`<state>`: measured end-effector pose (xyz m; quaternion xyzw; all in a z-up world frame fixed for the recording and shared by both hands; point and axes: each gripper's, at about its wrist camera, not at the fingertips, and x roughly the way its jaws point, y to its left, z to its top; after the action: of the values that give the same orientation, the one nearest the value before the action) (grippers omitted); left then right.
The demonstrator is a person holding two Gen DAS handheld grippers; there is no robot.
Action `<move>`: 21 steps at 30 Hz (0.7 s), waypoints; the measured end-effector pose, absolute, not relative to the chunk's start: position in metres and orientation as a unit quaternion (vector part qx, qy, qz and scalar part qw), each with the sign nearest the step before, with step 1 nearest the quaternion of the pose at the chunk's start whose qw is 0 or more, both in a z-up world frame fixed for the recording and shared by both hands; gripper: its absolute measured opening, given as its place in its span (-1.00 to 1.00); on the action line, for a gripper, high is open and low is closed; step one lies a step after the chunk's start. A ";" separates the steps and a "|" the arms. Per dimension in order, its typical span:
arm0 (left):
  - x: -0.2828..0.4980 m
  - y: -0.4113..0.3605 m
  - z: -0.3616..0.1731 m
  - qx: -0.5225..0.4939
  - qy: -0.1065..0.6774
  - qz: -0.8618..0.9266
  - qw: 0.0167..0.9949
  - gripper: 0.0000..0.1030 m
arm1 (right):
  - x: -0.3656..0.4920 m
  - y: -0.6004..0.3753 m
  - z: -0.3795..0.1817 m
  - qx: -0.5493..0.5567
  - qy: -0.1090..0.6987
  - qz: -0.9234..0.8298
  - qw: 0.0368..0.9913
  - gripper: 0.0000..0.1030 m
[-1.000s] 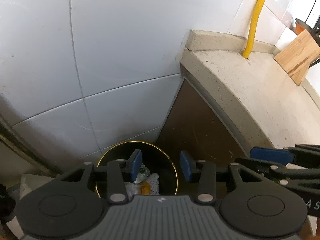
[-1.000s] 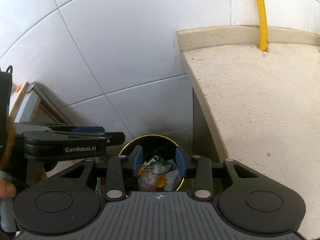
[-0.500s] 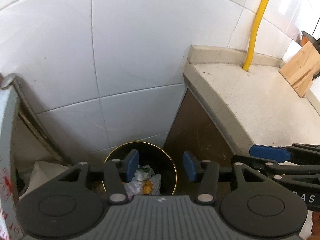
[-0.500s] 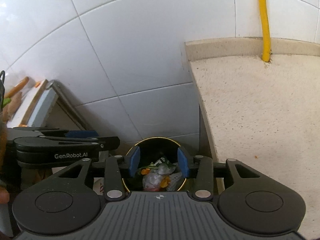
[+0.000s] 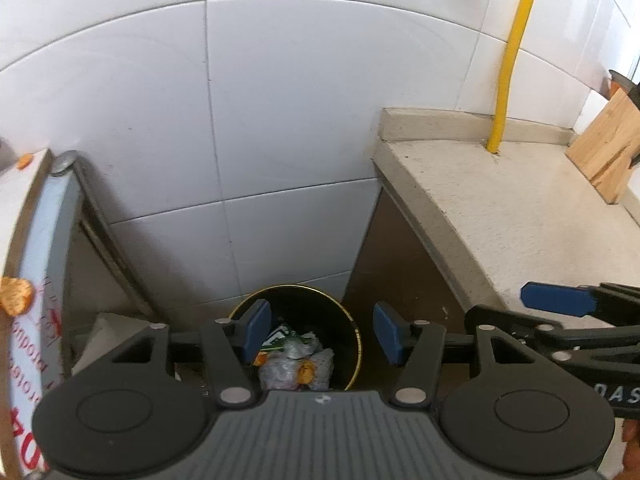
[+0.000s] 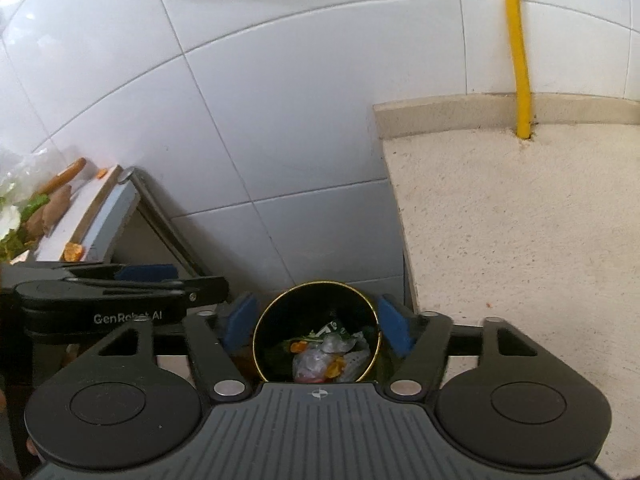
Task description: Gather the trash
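Both tools look alike: the left gripper and right gripper have matte black linkage arms, round silver pivot screws and blue pads — each on a ribbed grey body (white "GenRobot.AI" lettering marks one side).

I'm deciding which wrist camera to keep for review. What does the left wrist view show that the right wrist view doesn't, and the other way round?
Only the left wrist view shows the wooden board leaning at the far end of the counter.

Only the right wrist view shows the vegetables on the white surface to the left.

Both show the black bin with trash inside, the yellow pipe, the white tiled wall, and the open, empty left gripper and right gripper, whose jaws have just been opening.
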<state>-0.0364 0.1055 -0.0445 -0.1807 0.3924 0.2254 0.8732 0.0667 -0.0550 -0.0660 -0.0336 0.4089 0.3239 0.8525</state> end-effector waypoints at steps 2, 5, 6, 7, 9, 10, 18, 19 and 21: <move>-0.039 0.104 -0.044 -0.182 0.394 0.230 0.871 0.03 | 0.064 -0.056 -0.063 -0.031 0.407 0.327 0.853 0.51; -0.044 0.102 -0.042 -0.183 0.392 0.238 0.870 0.07 | 0.060 -0.058 -0.058 -0.030 0.400 0.330 0.855 0.58; -0.046 0.101 -0.041 -0.182 0.392 0.239 0.870 0.07 | 0.059 -0.059 -0.057 -0.029 0.398 0.330 0.855 0.61; -0.047 0.100 -0.041 -0.181 0.391 0.241 0.869 0.07 | 0.057 -0.060 -0.055 -0.027 0.397 0.331 0.856 0.62; -0.048 0.098 -0.040 -0.177 0.392 0.246 0.869 0.07 | 0.055 -0.062 -0.053 -0.025 0.394 0.332 0.857 0.63; -0.049 0.096 -0.040 -0.175 0.392 0.247 0.869 0.07 | 0.054 -0.062 -0.052 -0.025 0.392 0.331 0.858 0.64; -0.055 0.087 -0.036 -0.174 0.391 0.257 0.867 0.07 | 0.050 -0.068 -0.051 -0.024 0.388 0.319 0.864 0.70; -0.055 0.087 -0.036 -0.173 0.392 0.257 0.866 0.07 | 0.049 -0.068 -0.051 -0.025 0.388 0.318 0.865 0.70; -0.055 0.085 -0.035 -0.171 0.392 0.258 0.866 0.08 | 0.048 -0.069 -0.052 -0.028 0.389 0.317 0.865 0.72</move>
<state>-0.0553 0.0851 -0.0354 -0.1715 0.3924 0.2578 0.8661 0.0480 -0.0687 -0.0519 -0.0276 0.3886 0.3165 0.8649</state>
